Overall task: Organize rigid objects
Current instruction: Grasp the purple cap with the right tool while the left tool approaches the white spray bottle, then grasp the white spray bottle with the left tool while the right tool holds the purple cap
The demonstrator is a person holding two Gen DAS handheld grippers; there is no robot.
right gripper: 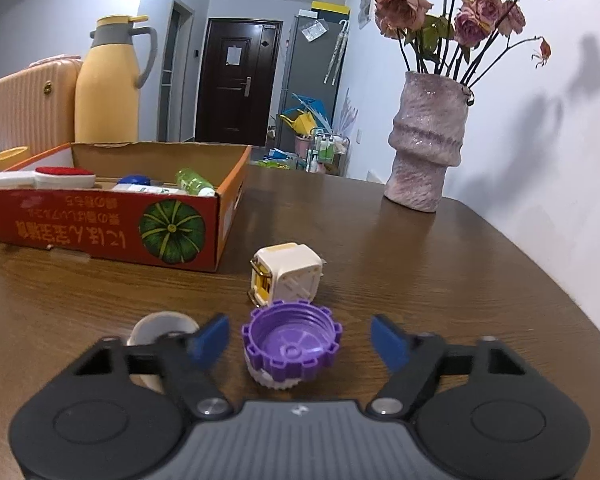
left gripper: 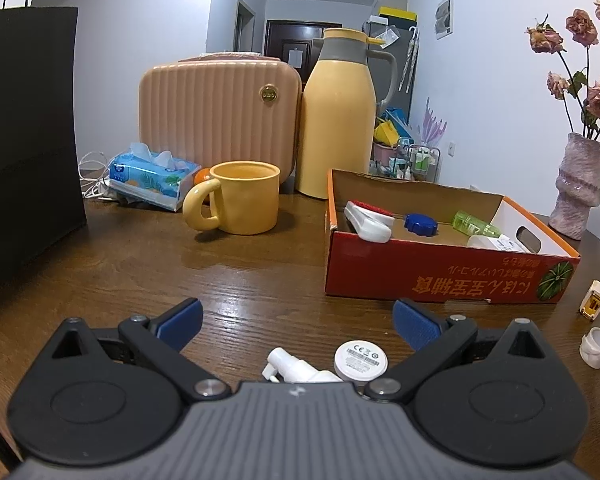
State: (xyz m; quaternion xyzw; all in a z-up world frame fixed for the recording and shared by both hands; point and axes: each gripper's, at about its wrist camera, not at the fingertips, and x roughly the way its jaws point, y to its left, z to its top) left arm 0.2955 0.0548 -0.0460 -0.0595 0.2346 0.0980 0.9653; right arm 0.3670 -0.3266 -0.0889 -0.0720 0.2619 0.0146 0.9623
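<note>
My right tongs (right gripper: 299,340) stand partly open around the purple cap (right gripper: 291,343), low in the middle of the right wrist frame — the blue pads (right gripper: 212,338) flank it on both sides with a gap showing at each, so nothing is gripped. The cap sits mouth-up on a white base. Just behind it lies a white cube plug (right gripper: 286,278), and a white cup (right gripper: 162,326) peeks out at lower left, behind my left finger. The red box (right gripper: 100,220) fills the left of that frame; the vase (right gripper: 426,140) of dried roses stands at upper right.

My left tongs (left gripper: 298,326) gape wide and hold nothing. Between the fingers, at the bottom centre of the left wrist frame, rest a white disc (left gripper: 361,361) and a white pump nozzle (left gripper: 290,368) on the table (left gripper: 180,272). The box — holding a brush (left gripper: 370,220), a blue cap (left gripper: 420,224) and a green bottle (left gripper: 474,224) — sits right of centre. A yellow mug (left gripper: 244,204) stands at centre, with a jug (left gripper: 340,120) and a pink case (left gripper: 220,112) behind.
</note>
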